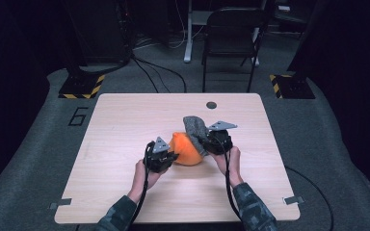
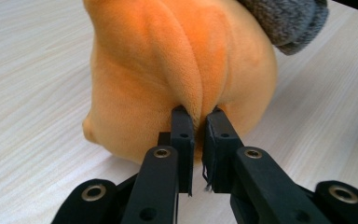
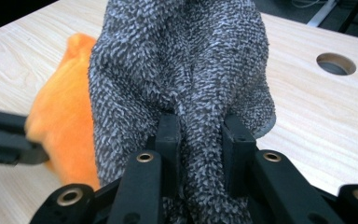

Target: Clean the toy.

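Sitting near the middle of the pale wooden counter (image 1: 125, 125): a soft orange cloth (image 1: 185, 150), puffed up in a round lump, with a fuzzy grey cloth (image 1: 194, 128) lying over its right side and touching it. Coming in from the lower left, holding the left tongs (image 1: 172, 157) in a hand (image 1: 142, 175) with a camouflage sleeve. Pinching a thin fold of the orange cloth (image 2: 177, 70) in the left tongs (image 2: 198, 116), jaws pressed almost all the way together with only that fold squeezed between them. Standing up tall from the counter in the left gripper view, the orange lump, with a bit of the grey cloth (image 2: 286, 21) peeking over its top right corner. Moving on to the right: gripping a thick bunch of the grey cloth (image 3: 182, 65) in the right tongs (image 3: 199, 123), jaws closed tight on it, with a wide wad of knit stuffed between them. Showing just beside the grey cloth on its left in the right gripper view, the orange cloth (image 3: 63, 121). Holding the right tongs (image 1: 203, 142) from the lower right, another hand (image 1: 231, 161). Resting well apart from both cloths, farther back on the counter, a small round hole (image 1: 211, 105). Standing behind the counter on the grey floor, a dark chair (image 1: 231, 33).
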Tool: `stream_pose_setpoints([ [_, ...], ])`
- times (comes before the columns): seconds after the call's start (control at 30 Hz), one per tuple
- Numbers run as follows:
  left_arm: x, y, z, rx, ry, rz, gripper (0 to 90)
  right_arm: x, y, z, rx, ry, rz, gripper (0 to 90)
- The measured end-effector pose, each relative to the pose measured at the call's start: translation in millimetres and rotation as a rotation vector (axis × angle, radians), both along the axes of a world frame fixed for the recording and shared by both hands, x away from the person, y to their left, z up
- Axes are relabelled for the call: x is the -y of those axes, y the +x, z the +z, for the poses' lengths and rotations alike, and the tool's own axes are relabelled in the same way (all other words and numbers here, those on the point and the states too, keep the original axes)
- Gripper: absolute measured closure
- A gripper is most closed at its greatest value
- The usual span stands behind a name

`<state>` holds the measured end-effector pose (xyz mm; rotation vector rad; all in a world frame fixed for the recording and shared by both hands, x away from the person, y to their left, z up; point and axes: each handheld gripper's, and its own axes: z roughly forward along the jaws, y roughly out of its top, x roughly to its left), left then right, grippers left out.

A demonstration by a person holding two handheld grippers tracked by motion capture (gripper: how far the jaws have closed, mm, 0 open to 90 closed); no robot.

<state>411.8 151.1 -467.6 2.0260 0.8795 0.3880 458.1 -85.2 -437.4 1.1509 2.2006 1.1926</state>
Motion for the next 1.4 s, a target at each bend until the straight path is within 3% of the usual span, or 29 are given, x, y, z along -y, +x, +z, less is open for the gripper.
stream_pose_setpoints([
  [0.1,-3.1,-0.8,3.8,-0.025,-0.046,0.008,84.2,0.3,0.4,1.8,0.015,0.001,-0.001,72.1],
  [0.2,-5.9,-0.4,5.8,-0.031,-0.057,0.022,84.2,1.0,-1.0,5.7,0.018,0.002,-0.005,72.0],
  [0.27,-7.6,0.8,4.9,-0.039,-0.071,0.022,84.1,-2.2,-9.8,22.6,0.043,-0.005,0.007,72.0],
  [0.37,-7.6,0.8,4.6,-0.039,-0.074,0.023,84.0,-12.8,-20.1,31.8,0.064,-0.009,0.039,72.0],
  [0.47,-5.4,-0.8,4.2,-0.048,-0.082,0.022,83.9,-24.6,-25.4,30.1,0.066,-0.035,0.065,71.8],
  [0.53,-4.3,-1.4,3.2,-0.051,-0.079,0.024,83.9,-37.8,-28.9,22.0,0.089,-0.084,0.082,71.5],
  [0.8,-6.0,0.4,2.5,-0.052,-0.092,0.035,83.9,-41.6,-35.1,24.7,0.131,-0.089,0.089,71.2],
  [0.97,-6.0,1.1,1.7,-0.051,-0.088,0.034,83.9,-46.2,-35.9,21.2,0.156,-0.181,0.080,71.2],
  [1.2,-8.0,3.5,-0.1,-0.051,-0.083,0.036,83.8,-23.8,-23.5,12.9,0.092,-0.149,0.043,71.0],
  [1.4,-9.6,4.7,-0.7,-0.058,-0.090,0.033,83.8,-15.2,-18.9,8.5,0.067,-0.156,0.026,70.9],
])
